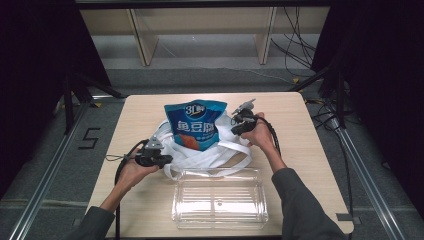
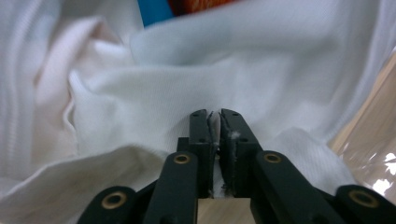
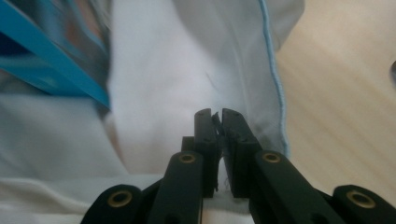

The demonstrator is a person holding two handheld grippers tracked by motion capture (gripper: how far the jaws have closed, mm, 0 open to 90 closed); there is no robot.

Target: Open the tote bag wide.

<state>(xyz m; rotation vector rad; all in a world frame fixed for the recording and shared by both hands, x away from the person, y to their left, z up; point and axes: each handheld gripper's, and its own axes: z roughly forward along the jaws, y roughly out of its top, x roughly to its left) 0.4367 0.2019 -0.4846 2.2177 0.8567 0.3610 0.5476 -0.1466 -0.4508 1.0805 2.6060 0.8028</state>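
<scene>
We had both tools nipped on the white cloth bag (image 1: 210, 150), which lay crumpled at the middle of the table (image 1: 310, 150) with the blue snack pouch (image 1: 196, 124) standing in it. The left gripper (image 1: 159, 156) sat at about eight o'clock from the pouch, its jaws almost fully closed with a thin fold of the white fabric pinched between the pads, as the left gripper view (image 2: 215, 122) showed. The right gripper (image 1: 239, 125) sat at about three o'clock from the pouch, its jaws likewise nearly closed on the bag's fabric just beside the blue-stitched hem (image 3: 275, 88); in the right gripper view (image 3: 215, 122) only a sliver of cloth seemed to be caught. The clear plastic box (image 1: 219, 197) stood at six o'clock from the bag, just beside its loose handles. We judged the grips to be the weak point: each held only a thin edge, so a pull apart or a lift could let the fabric slip free, most likely on the right. The pouch stood upright and looked tall for the slack cloth around it, so uneven tension could tip it out. The trailing handles might also snag the box.
</scene>
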